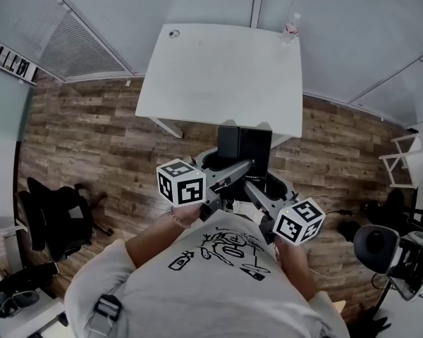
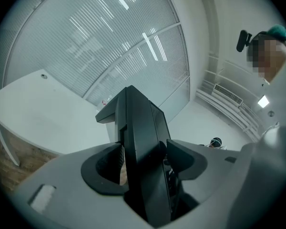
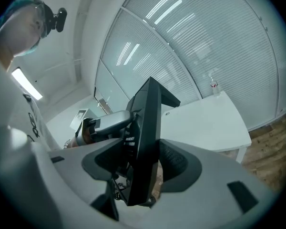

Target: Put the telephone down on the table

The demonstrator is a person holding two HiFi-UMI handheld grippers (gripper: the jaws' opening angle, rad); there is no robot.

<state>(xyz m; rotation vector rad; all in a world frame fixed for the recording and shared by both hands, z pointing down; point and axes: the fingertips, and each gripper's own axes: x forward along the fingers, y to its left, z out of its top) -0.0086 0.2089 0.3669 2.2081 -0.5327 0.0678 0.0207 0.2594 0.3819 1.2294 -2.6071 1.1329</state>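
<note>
White table [image 1: 218,76] standing ahead on wood floor [image 1: 84,139], blinds running behind; bottle [image 1: 290,28] sitting at table's far right corner. Black telephone [image 1: 244,148] hanging in air by table's near edge, not resting on it. Left gripper [image 1: 234,173] clamping telephone's left side, right gripper [image 1: 257,191] clamping its right side. Telephone standing edge-on between both sets of pads, jaws pressing on it.
</note>
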